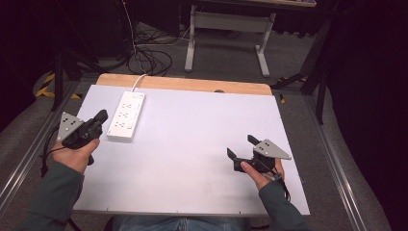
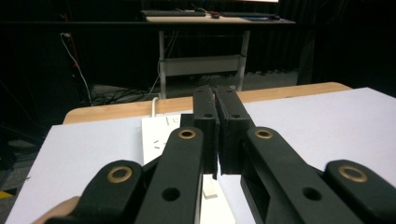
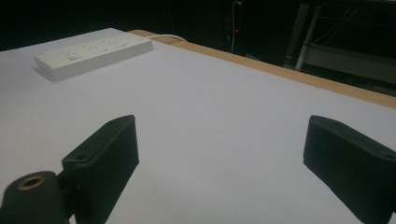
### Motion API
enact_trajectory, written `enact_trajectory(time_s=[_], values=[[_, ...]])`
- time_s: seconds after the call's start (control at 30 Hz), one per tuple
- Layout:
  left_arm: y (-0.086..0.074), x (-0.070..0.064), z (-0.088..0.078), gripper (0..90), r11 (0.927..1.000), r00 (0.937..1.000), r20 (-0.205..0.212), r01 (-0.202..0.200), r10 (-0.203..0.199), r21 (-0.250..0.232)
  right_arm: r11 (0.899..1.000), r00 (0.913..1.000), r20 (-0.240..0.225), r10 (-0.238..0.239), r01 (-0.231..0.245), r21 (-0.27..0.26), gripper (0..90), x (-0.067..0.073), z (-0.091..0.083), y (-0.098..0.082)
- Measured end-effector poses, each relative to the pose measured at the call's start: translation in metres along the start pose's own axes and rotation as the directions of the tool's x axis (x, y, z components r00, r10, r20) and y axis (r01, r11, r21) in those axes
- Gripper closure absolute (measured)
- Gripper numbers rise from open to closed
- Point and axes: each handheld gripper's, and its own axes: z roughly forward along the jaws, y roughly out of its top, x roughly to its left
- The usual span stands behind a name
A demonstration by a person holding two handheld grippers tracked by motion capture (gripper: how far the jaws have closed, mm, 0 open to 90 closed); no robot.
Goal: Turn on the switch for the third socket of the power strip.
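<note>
The power strip (image 1: 126, 117), lying at the bench's (image 1: 192, 159) far left, is being approached by the closed, empty left claw (image 1: 101, 115), while the open right claw (image 1: 239, 146) is held well apart; a press on the strip seems called for next.

High view overhead; gripper views low, sharing power strip (image 1: 126, 116).

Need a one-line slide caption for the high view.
Left gripper, jaws shut, beside a white power strip; right gripper open over the white tabletop.
</note>
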Motion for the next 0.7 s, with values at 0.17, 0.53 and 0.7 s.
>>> enact_trajectory(time_s=[0.17, 0.53, 0.7], values=[[-0.001, 0.0, -0.01, 85.8, 1.0, 1.0, 0.001, 0.003, -0.003, -0.003, 1.0, 1.0, 0.002, 0.007, -0.007, -0.001, 10.7, -0.001, 0.0, 0.0], [0.0, -0.007, -0.019, 80.7, 0.9995, 0.9998, 0.004, -0.018, 0.018, -0.026, 1.0, 1.0, 0.003, 0.007, -0.007, -0.006, 10.7, -0.001, -0.003, 0.001], [0.001, -0.009, -0.024, 78.8, 0.9994, 0.9998, 0.008, -0.018, 0.018, -0.031, 1.0, 1.0, 0.005, 0.008, -0.008, -0.006, 10.7, 0.0, -0.003, 0.001]])
